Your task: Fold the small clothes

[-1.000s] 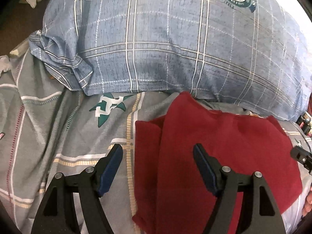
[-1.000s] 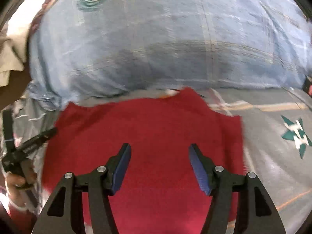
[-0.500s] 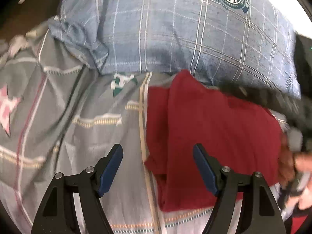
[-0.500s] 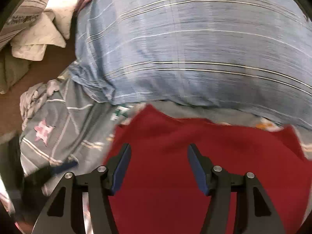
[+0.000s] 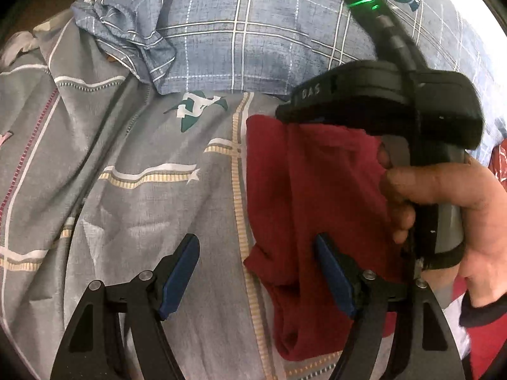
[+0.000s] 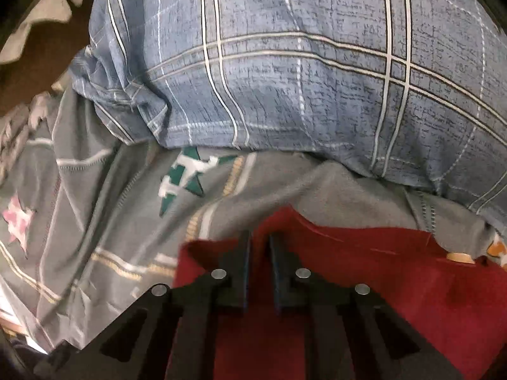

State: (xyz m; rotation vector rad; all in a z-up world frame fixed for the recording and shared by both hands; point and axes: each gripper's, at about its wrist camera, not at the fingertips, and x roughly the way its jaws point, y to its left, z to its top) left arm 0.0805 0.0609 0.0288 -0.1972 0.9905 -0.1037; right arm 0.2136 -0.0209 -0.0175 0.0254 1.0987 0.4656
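A dark red garment (image 5: 317, 190) lies partly folded on the grey patterned bedsheet (image 5: 126, 174). My left gripper (image 5: 256, 272) is open, hovering over the garment's left edge, its right finger above the cloth and its left finger above the sheet. In the left wrist view the right gripper's black body (image 5: 396, 104), held by a hand (image 5: 443, 196), sits over the garment's far part. In the right wrist view my right gripper (image 6: 258, 243) is shut on the red garment (image 6: 396, 278) near its top left edge, with cloth pinched between the jaws.
A large blue plaid pillow (image 5: 269, 31) lies just behind the garment and also fills the top of the right wrist view (image 6: 301, 63). Brown floor (image 6: 38, 53) and pale cloth show beyond the bed's left edge.
My right gripper swung left across the garment and closed on its top left edge. My left gripper pulled back and leftward, staying open.
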